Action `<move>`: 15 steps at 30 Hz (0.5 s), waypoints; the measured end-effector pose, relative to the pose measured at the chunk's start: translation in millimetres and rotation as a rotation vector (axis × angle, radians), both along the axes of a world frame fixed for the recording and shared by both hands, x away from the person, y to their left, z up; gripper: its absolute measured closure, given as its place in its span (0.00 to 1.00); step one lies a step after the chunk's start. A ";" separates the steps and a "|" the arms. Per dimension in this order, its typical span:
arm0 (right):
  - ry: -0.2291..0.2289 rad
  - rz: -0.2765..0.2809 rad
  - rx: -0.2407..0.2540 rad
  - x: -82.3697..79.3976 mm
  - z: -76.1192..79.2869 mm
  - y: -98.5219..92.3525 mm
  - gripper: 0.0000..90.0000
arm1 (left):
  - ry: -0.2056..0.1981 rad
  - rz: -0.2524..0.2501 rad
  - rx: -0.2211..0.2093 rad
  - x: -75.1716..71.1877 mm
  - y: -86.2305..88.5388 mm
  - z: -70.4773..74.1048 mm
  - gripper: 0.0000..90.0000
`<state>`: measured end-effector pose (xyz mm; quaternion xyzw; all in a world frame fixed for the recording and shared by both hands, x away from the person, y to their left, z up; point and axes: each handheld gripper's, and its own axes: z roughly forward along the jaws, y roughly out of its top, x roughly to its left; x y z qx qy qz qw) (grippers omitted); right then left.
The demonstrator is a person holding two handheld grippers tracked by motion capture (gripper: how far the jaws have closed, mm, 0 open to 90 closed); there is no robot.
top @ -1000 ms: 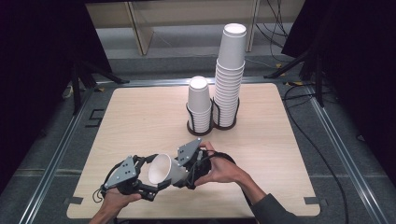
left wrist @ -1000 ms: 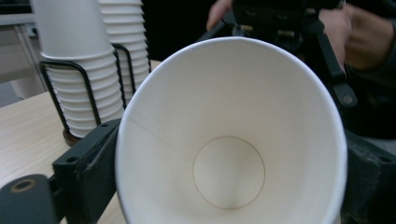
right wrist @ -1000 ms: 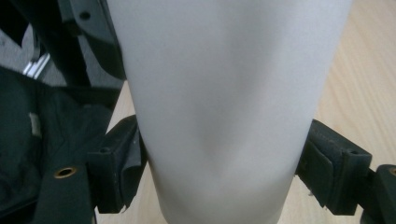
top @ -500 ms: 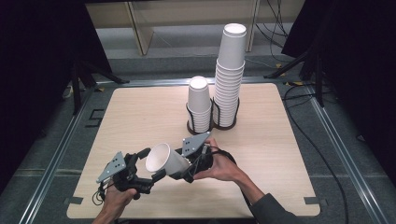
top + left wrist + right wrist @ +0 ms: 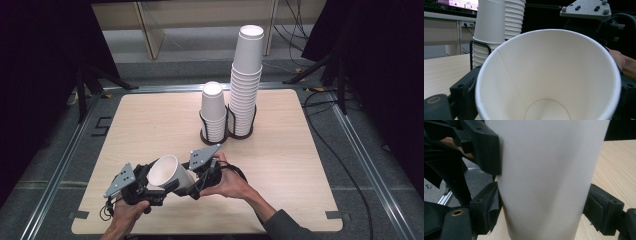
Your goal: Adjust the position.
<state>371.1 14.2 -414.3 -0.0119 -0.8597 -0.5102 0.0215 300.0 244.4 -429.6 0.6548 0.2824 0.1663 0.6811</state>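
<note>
**One cup held between two grippers**

A white paper cup (image 5: pixel 167 172) is in the air over the near part of the tabletop (image 5: pixel 150 125), well in front of the two cup stacks. It is tilted, with its mouth turned up and to the left gripper.

The right gripper (image 5: pixel 187 185) holds the cup: in the right gripper view its fingers (image 5: pixel 486 207) press on both sides of the cup wall (image 5: pixel 546 177), so they are closed on it. A hand (image 5: pixel 227 182) carries this gripper, just right of the cup.

The left gripper (image 5: pixel 157 192) is at the cup's left side and low. Its fingers have just been closing, with the cup between them. In the left gripper view the open cup mouth (image 5: pixel 549 75) is very close to the camera and one finger (image 5: pixel 465 87) touches its outer wall; I cannot tell if the fingers really clamp it.

Behind the cup, near the far edge of the tabletop, a short stack (image 5: pixel 213 110) and a tall stack (image 5: pixel 246 80) stand upright side by side in black wire holders (image 5: pixel 227 131).
</note>
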 end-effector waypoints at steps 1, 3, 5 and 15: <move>0.002 -0.001 0.001 0.0 -0.3 -0.1 0.24 | 0.000 0.001 -0.001 0.1 0.3 0.3 0.10; 0.005 -0.006 0.005 0.3 -0.5 -0.2 0.23 | 0.004 0.008 0.001 0.4 0.9 1.0 0.12; 0.009 -0.019 -0.001 0.4 -0.4 -0.8 0.20 | -0.001 0.015 0.011 0.7 1.7 1.3 0.12; -0.038 -0.165 -0.067 5.2 -3.1 -30.0 0.18 | -0.056 0.172 0.192 5.7 5.2 3.1 0.12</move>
